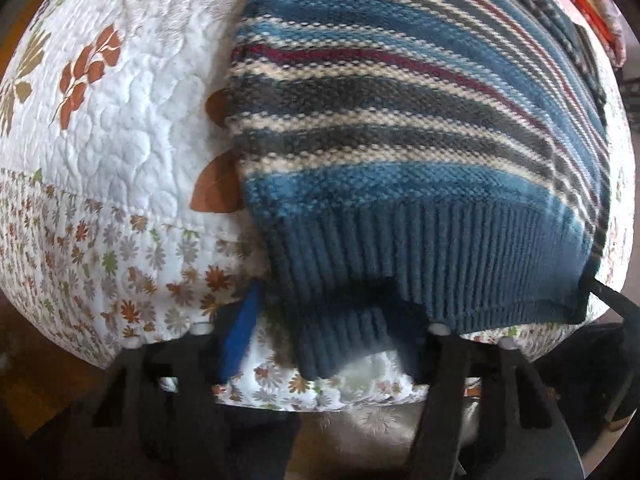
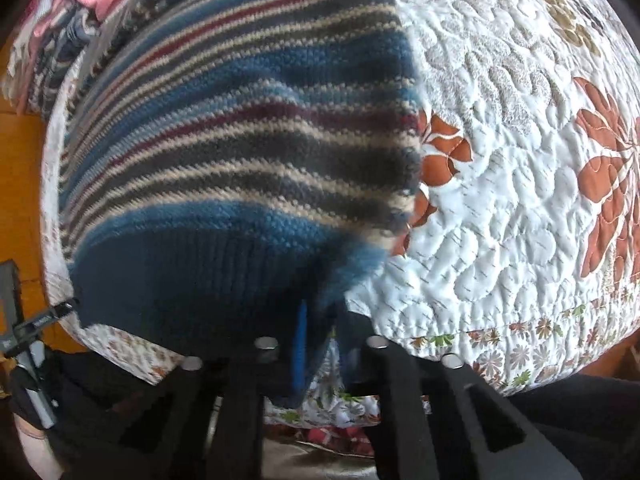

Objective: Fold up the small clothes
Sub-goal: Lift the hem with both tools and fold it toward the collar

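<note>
Left wrist view, from the left: white quilted bedspread with rust leaf prints and a small-flower border (image 1: 120, 152), spread over what looks like a bed, its near edge dropping out of sight below. Blue, grey, cream and maroon striped knitted sweater (image 1: 400, 120) lying flat on that bedspread, ribbed blue hem toward the camera. Left gripper (image 1: 328, 340) low in the frame, jaws parted wide, a fold of the ribbed hem hanging between them; contact with either finger impossible to tell, the right one blurred. Blue strip on the left finger (image 1: 240, 332). Far right corner: a blurred stack of other clothes, cut off by the lens rim.

Right wrist view, from the left: orange-brown floor, then a piece of the other tool (image 2: 36, 324) at the edge, partly cropped. Pile of pink and striped garments (image 2: 68, 12) at top left, clearer here. Same sweater's hem dark and smeared near the right gripper (image 2: 320, 344); jaws apart, hem corner draped between them, grasp not visible. Bedspread bare to the right.
</note>
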